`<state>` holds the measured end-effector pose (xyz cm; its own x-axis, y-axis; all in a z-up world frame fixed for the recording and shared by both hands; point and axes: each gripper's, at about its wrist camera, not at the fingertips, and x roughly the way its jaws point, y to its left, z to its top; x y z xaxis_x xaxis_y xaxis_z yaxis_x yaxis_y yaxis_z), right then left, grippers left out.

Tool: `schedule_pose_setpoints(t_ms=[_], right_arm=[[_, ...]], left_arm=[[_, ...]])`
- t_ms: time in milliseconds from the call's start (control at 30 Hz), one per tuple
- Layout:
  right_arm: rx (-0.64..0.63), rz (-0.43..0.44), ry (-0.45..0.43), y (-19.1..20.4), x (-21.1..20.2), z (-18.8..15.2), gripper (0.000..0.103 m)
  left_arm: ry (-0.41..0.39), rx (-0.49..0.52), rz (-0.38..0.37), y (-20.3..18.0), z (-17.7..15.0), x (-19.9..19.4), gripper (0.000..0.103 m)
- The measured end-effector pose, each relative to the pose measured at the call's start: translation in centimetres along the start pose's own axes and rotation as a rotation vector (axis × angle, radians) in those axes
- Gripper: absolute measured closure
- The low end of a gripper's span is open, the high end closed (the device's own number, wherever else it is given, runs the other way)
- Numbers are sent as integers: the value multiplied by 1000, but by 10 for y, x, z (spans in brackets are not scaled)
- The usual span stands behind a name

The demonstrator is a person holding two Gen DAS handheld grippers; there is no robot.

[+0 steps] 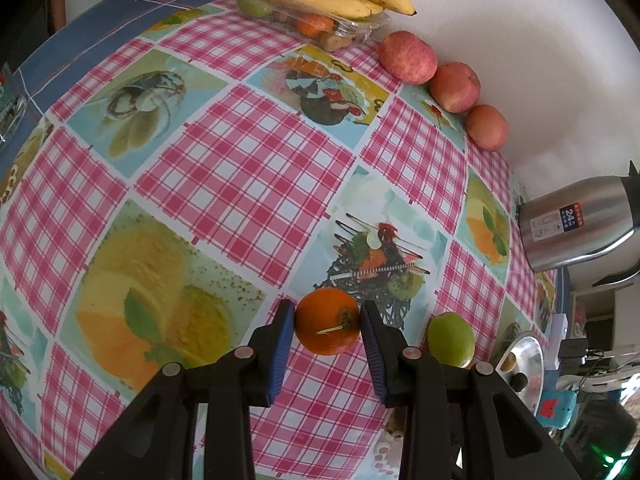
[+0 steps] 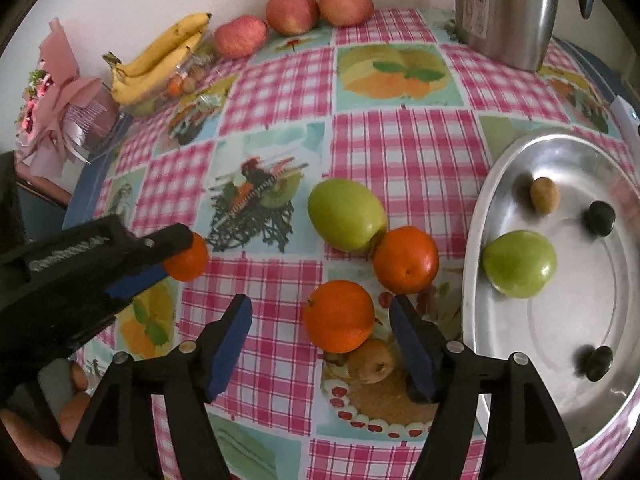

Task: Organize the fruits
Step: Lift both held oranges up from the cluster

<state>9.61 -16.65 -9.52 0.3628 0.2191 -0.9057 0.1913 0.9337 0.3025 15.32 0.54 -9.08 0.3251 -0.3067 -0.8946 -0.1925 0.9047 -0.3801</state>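
My left gripper (image 1: 328, 314) is shut on a small orange (image 1: 328, 320) with a stem, blue pads pressing both its sides; the right wrist view shows the same orange (image 2: 188, 258) at the left, low over the tablecloth. My right gripper (image 2: 320, 306) stands open around a second orange (image 2: 338, 316), with gaps between the pads and the fruit. Just beyond lie a third orange (image 2: 406, 260) and a green apple (image 2: 346, 216), touching each other. A silver tray (image 2: 476, 320) on the right holds another green apple (image 2: 520, 264), a small brown fruit (image 2: 544, 195) and two dark fruits (image 2: 600, 218).
Bananas (image 2: 156, 60) lie on a clear plastic box of fruit at the back left. Three red apples (image 2: 292, 12) line the wall. A steel flask (image 2: 504, 8) stands at the back right. A pink bouquet (image 2: 60, 92) sits at the far left edge.
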Motion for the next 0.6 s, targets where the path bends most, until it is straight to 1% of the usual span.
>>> schedule_pose_setpoints(t_ms=[167,467,500,600], right_arm=[[27,-2,29,-4,12,-1,31],[22,-14,-2,-1,13,-1,31],[22,-15,-5,-1,13,-1,34],[21,-30,-22,-3,11,1,50]], left_arm=[[9,-11,2,2,0,2,67],[13,-16,2,2,0,3,67],[13,-16,1,2,0,3,67],[13,-16,3,3,-1,4,67]])
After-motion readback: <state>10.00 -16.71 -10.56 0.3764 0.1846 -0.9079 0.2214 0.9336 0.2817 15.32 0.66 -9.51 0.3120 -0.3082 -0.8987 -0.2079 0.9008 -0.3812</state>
